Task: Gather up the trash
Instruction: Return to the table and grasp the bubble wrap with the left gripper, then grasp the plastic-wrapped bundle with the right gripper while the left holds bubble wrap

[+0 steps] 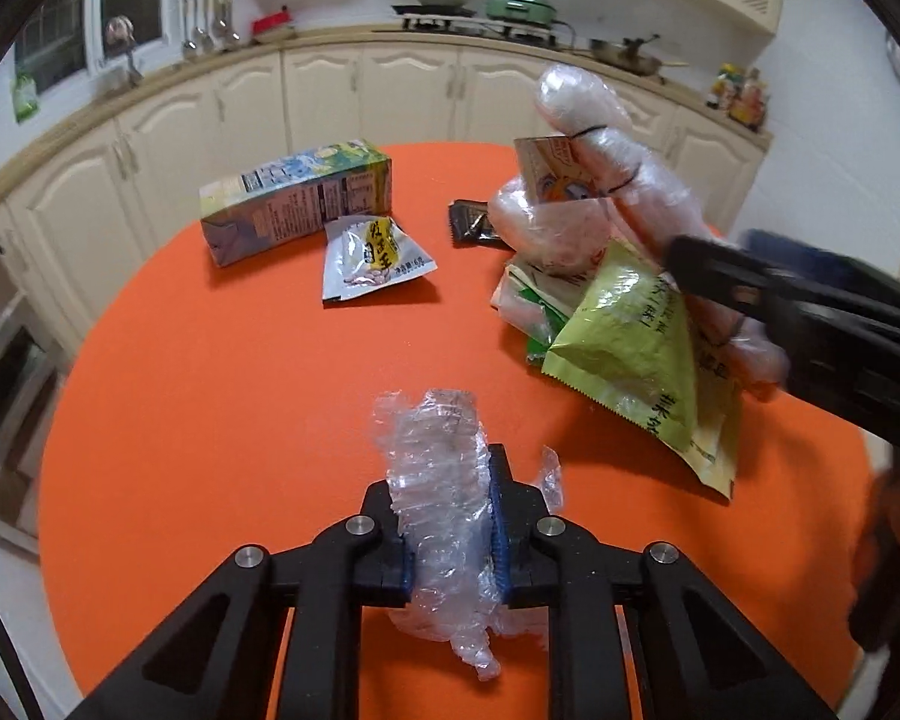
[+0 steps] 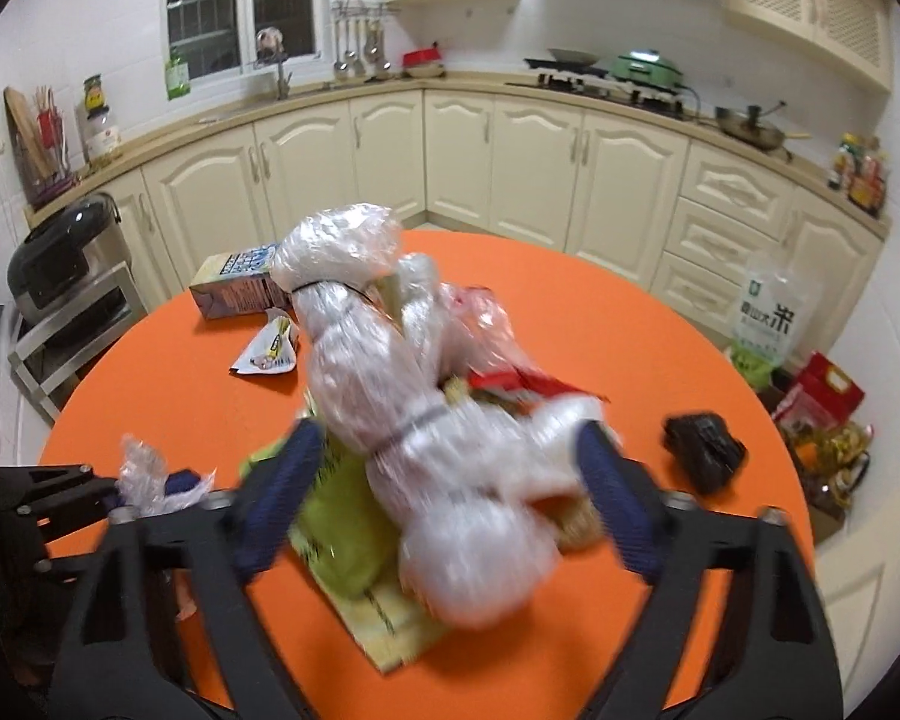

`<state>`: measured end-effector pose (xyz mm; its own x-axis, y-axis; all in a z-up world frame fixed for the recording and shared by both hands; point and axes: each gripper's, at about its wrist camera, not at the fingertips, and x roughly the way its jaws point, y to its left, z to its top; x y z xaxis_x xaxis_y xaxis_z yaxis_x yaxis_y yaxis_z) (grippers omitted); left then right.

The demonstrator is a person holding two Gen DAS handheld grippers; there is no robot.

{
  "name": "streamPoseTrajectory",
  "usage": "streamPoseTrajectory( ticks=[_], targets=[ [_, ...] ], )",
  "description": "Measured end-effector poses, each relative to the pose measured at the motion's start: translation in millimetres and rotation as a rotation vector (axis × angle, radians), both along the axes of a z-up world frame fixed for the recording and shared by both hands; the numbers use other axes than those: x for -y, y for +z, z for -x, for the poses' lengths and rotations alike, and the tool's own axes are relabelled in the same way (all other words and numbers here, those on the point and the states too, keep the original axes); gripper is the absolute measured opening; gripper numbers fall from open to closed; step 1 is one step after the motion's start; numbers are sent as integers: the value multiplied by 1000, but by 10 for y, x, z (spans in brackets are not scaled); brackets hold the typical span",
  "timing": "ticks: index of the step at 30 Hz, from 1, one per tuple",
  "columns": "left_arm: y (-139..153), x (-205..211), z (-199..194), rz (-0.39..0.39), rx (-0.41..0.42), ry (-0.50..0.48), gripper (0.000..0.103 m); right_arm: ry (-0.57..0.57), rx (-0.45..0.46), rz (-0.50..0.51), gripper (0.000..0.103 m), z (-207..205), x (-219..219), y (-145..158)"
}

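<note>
My left gripper (image 1: 450, 516) is shut on a crumpled wad of clear plastic wrap (image 1: 444, 480), low over the round orange table (image 1: 210, 390). My right gripper (image 2: 450, 480) stands wide around a tied bundle of clear plastic bags (image 2: 366, 360) lying on a green packet (image 2: 336, 516). The view is blurred, and a gap shows beside its left pad. In the left wrist view the bundle (image 1: 576, 120) rises at the right, with a black finger (image 1: 750, 294) across it. A drink carton (image 1: 294, 204), a white sachet (image 1: 372, 258) and a dark wrapper (image 1: 471, 225) lie farther back.
Cream kitchen cabinets (image 2: 510, 156) curve around behind the table. A rice cooker on a metal rack (image 2: 60, 264) stands at the left. Bags of groceries (image 2: 810, 408) sit on the floor at the right. The dark wrapper (image 2: 702, 450) lies right of my right gripper.
</note>
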<state>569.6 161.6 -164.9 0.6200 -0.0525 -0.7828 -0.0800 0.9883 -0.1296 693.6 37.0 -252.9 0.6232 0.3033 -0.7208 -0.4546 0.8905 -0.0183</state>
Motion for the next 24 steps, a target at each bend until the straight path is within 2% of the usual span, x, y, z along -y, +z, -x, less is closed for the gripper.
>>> streamPoseTrajectory(
  ticks=[6,7,8,9,14,15,19,24],
  targets=[
    [78,-246,177,43,28,-17,14,33,-45,51,71,-81,-164,-166],
    [95,-269,190,44,34,-14,14,39,-48,36,68,-73,-150,-178],
    [106,-271,198,41,36,-16,14,45,-44,17,54,-53,-129,-166],
    [116,-271,207,39,38,-20,14,36,-27,5,46,-8,-97,-139],
    [298,-209,402,51,55,-32,14,12,-1,-82,36,237,137,35],
    [338,-193,437,56,58,-34,14,16,6,-107,29,301,198,82],
    [502,-88,557,61,86,-55,14,23,-38,-249,24,493,489,212],
    [667,165,715,56,106,-95,14,-1,-66,-287,22,706,793,195]
  ],
)
